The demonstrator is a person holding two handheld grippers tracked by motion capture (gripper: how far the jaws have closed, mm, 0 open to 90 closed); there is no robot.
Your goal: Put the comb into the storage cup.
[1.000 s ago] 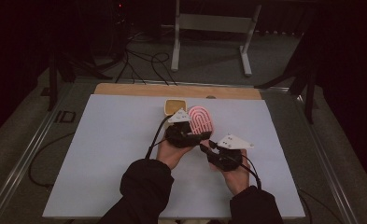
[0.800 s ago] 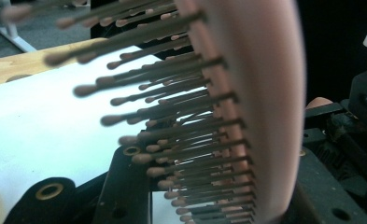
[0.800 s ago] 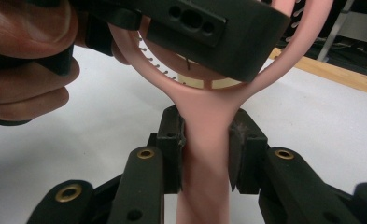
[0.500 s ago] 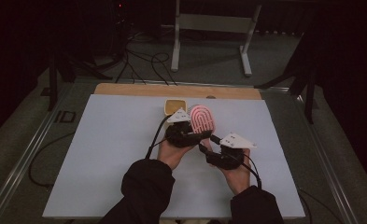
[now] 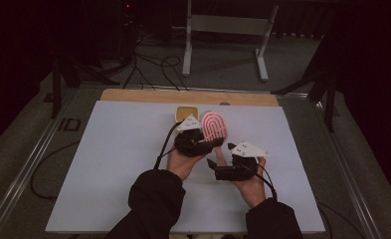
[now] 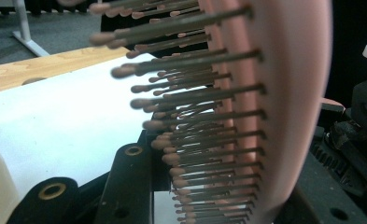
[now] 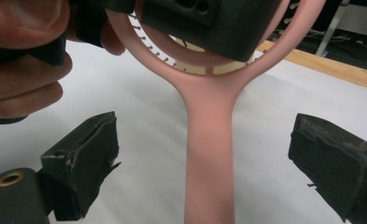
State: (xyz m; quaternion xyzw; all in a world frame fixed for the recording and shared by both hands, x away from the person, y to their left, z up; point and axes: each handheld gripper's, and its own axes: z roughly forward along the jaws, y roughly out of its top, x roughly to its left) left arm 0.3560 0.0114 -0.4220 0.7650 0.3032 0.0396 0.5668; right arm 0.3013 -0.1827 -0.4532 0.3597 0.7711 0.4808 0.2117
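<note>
My left gripper (image 5: 210,142) is clamped on the head of the pink hairbrush (image 5: 215,127), holding it up over the white table mat (image 5: 108,164) with the bristles (image 6: 195,121) running across the left gripper view, and I can read no brand, label or lettering anywhere on the brush. My right gripper (image 7: 209,168) has just been opening, and its jaws now stand wide on either side of the brush's handle (image 7: 208,154) with the pads clear of it. A small yellowish container (image 5: 183,113) sits on the mat just beyond the left gripper, near the wooden strip (image 5: 133,94) at the far edge.
</note>
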